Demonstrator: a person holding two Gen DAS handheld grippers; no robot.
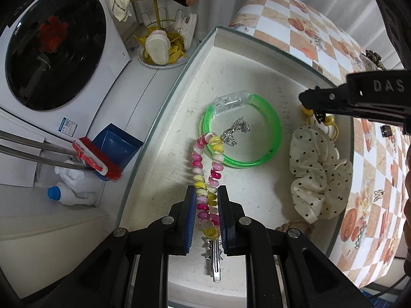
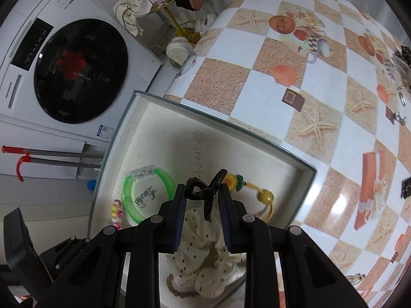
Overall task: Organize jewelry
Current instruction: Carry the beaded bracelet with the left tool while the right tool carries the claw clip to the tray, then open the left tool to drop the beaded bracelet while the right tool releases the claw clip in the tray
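A white washing machine [image 2: 77, 71] with a dark round door stands beside the table [image 2: 295, 82], which wears a checkered cloth; a red broom [image 1: 97, 159] leans nearby.

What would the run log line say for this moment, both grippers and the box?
left gripper: shut on beaded bracelet, over box | right gripper: shut on black hair claw, over box | in box: green bangle, polka-dot scrunchie

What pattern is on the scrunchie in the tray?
Cream scrunchie with small black polka dots; clearest in the left wrist view.
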